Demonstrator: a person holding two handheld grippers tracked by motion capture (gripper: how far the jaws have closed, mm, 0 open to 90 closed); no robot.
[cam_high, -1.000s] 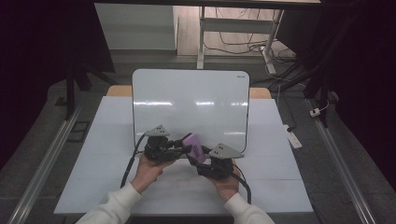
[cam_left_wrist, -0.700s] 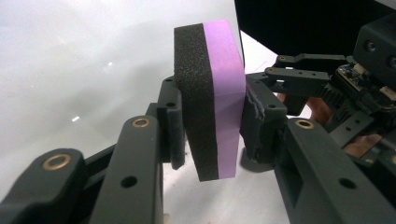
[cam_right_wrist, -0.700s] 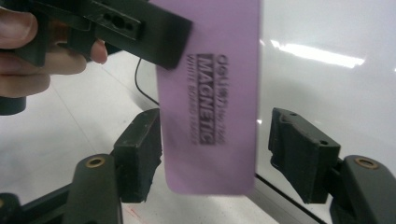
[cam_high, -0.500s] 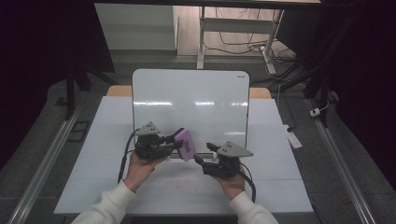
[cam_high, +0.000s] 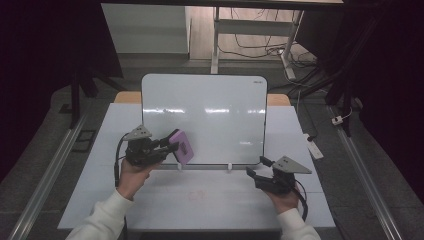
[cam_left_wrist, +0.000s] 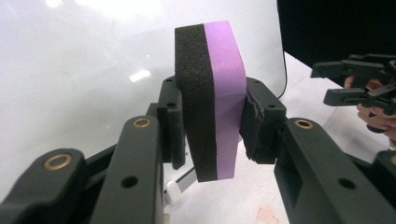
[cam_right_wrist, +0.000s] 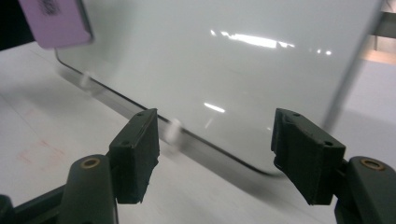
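The left gripper (cam_high: 170, 145) clamps a purple-and-black eraser (cam_high: 182, 147) against the whiteboard (cam_high: 210, 115), hiding its felt face. The right gripper (cam_high: 256, 168), below the whiteboard's corner, has just been closing slightly, jaws apart around nothing.

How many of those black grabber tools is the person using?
2. The left hand-held gripper is by the whiteboard's lower left, clamping a purple eraser. The right hand-held gripper is near its lower right corner, open.
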